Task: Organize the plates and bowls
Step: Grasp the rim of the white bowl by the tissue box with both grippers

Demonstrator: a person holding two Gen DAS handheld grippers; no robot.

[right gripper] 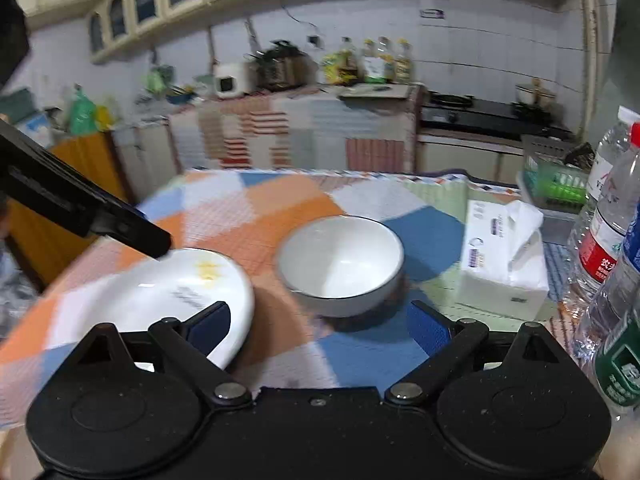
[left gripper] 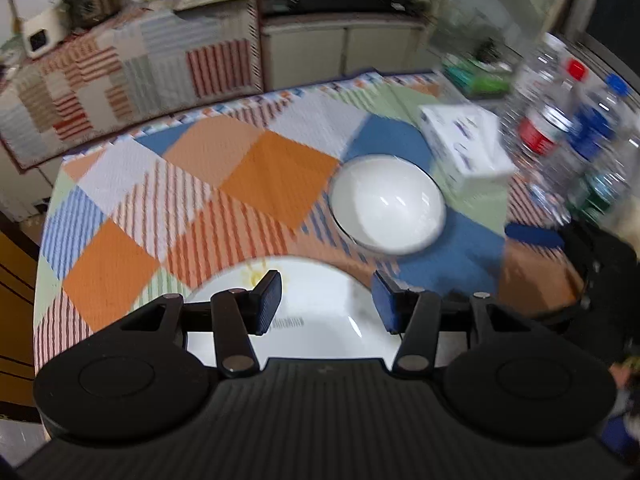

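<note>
A white plate [left gripper: 320, 312] with a small yellow mark lies on the checked tablecloth; it also shows in the right wrist view [right gripper: 168, 292]. A white bowl [left gripper: 388, 204] with a dark rim stands upright to its right, seen too in the right wrist view [right gripper: 340, 264]. My left gripper [left gripper: 326, 300] is open and hovers over the plate, holding nothing. My right gripper [right gripper: 320, 324] is open and empty, just in front of the bowl, with its left finger over the plate's right edge. The left gripper's finger [right gripper: 136, 236] reaches over the plate's far rim.
A white tissue box [right gripper: 504, 256] sits right of the bowl. Several plastic bottles [right gripper: 608, 232] stand at the table's right edge, with a green basket [right gripper: 556, 184] behind. The tablecloth [left gripper: 248, 168] stretches left and far of the dishes. A kitchen counter [right gripper: 304, 128] lies beyond.
</note>
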